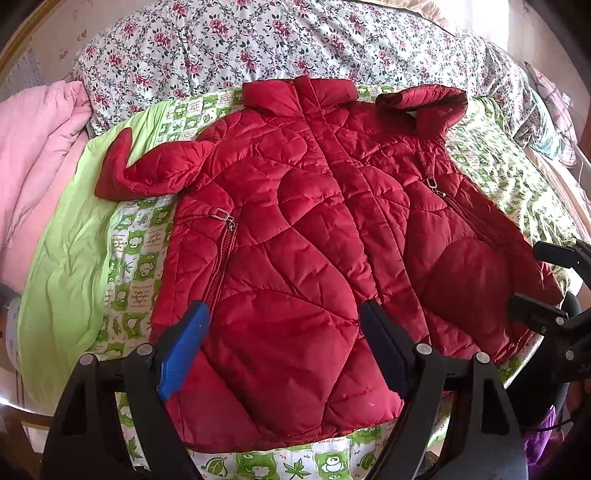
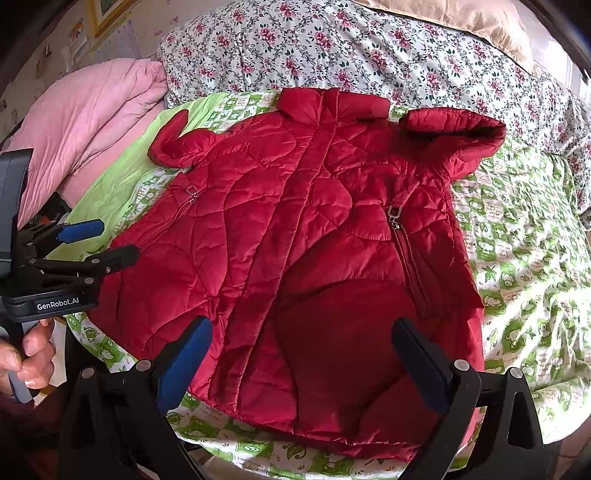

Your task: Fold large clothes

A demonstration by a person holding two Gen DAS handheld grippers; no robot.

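A red quilted jacket [image 1: 295,229] [image 2: 295,240] lies front up and zipped on the green patterned sheet [image 1: 136,254] [image 2: 517,258], collar at the far side. One short sleeve [image 1: 147,170] juts out to the left. The other sleeve [image 2: 454,129] lies bent near the collar on the right. My left gripper [image 1: 284,306] [image 2: 116,239] hovers open over the hem's left part, with nothing between its fingers. My right gripper [image 2: 303,323] [image 1: 526,277] is open over the hem's right part, also with nothing in it. A hand [image 2: 33,350] holds the left gripper's handle.
A floral duvet [image 1: 258,44] [image 2: 351,48] lies bunched behind the jacket. A pink quilt [image 1: 37,147] [image 2: 92,107] is piled at the left. A beige pillow [image 2: 480,22] sits at the far right. Plain green bedding [image 1: 62,280] borders the jacket's left side.
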